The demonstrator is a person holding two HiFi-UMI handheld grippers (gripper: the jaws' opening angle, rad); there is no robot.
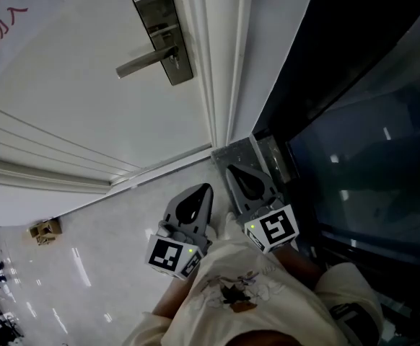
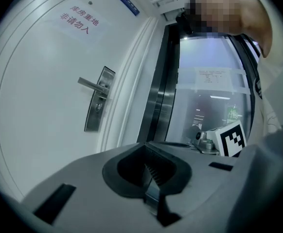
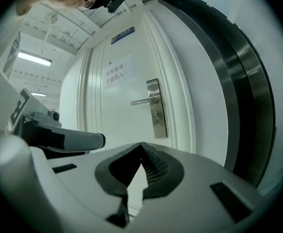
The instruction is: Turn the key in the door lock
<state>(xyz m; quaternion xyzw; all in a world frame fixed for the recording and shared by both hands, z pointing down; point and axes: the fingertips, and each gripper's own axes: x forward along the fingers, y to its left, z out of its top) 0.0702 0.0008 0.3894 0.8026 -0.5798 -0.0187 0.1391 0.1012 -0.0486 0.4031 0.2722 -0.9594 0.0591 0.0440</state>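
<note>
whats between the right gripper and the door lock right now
Nothing visible. From the right gripper, jaws shut and empty, the lock under the handle is in plain sight across open air. The left gripper sits off to its side, out of that line.

I've got both claws low in frame, side by side, tips pointing at the door. The left gripper has its jaws together; the right gripper, just beside it, same. The lock plate is well ahead of the tips, w/ the lever handle sticking out left. The door frame runs ahead of the right gripper, w/ the dark glass panel off its right side. There's a small cardboard box on the floor, far left of the left gripper.
</note>
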